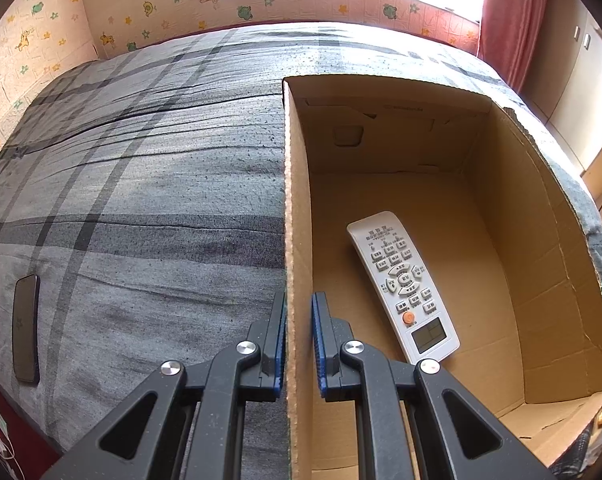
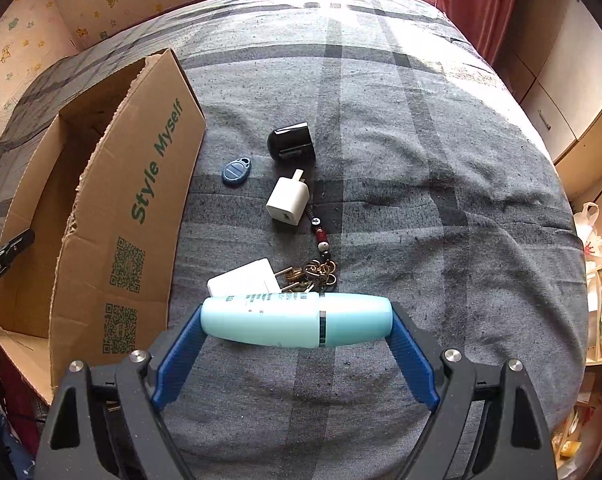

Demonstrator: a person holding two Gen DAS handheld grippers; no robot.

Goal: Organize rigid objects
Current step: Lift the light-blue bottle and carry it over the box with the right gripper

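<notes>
My left gripper [image 1: 299,312] straddles the left wall of the open cardboard box [image 1: 295,200], with one finger outside touching the wall and one inside a little apart from it. A white remote control [image 1: 403,284] lies on the box floor. My right gripper [image 2: 297,320] holds a light blue bottle [image 2: 297,320] lengthwise by its two ends, above the grey plaid bed [image 2: 421,160]. Beyond it lie a white card [image 2: 243,276], a key bunch with a beaded strap [image 2: 313,272], a white charger [image 2: 287,202], a black charger [image 2: 292,142] and a blue key fob [image 2: 236,172]. The box [image 2: 141,200] stands to the left.
A dark phone [image 1: 26,328] lies on the bed left of the box. Patterned wall panels [image 1: 141,12] and a window run behind the bed. A red curtain [image 2: 473,4] and cabinets are at the right. Shelves with bags [image 2: 597,280] stand past the bed's right edge.
</notes>
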